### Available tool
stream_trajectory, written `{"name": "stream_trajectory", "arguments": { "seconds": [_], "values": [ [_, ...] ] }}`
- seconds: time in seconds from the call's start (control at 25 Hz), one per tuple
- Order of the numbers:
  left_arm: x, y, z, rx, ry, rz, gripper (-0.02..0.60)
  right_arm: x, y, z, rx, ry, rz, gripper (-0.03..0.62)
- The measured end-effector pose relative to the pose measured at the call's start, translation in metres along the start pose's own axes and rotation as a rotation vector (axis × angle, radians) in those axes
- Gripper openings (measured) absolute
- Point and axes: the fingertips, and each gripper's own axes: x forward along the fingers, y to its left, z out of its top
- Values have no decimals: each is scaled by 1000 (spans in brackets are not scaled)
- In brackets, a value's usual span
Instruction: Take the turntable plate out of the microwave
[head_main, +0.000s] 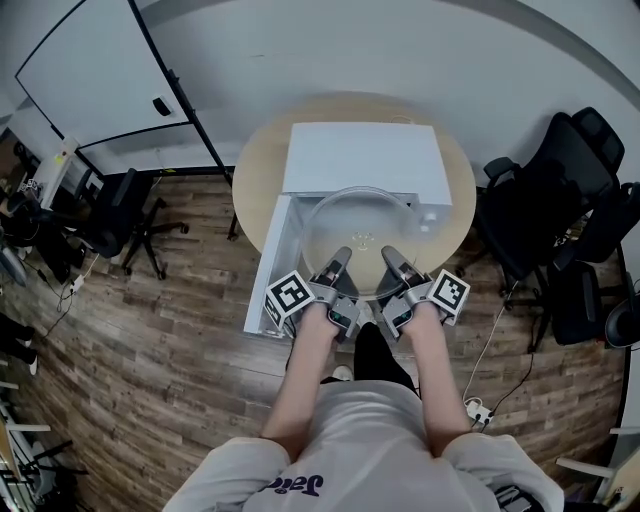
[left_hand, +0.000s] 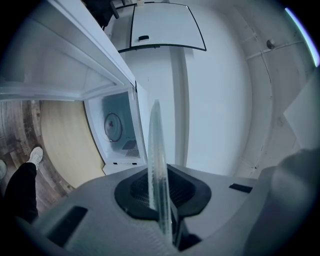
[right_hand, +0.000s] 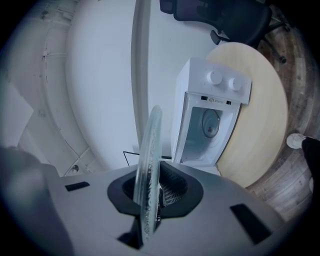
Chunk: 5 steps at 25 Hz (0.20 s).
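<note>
One clear, round glass turntable plate (head_main: 360, 232)

Turntable plate (head_main: 358, 225): clear glass, textured rim. Microwave (head_main: 365, 160): white outside and in. Tabletop (head_main: 258, 170): pale beige wood. Floor (head_main: 150, 320): brown planks. Your left gripper (head_main: 338, 262) and right gripper (head_main: 393, 260): grey with black-and-white square markers. Chairs (head_main: 560, 200) around you: black.
</note>
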Motion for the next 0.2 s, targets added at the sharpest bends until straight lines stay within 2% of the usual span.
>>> {"name": "stream_trajectory", "arguments": {
  "seconds": [0.2],
  "values": [
    [8,3,7,-23,-6,-1,40,8,-4,5,3,-3,-3,32]
  ]
}}
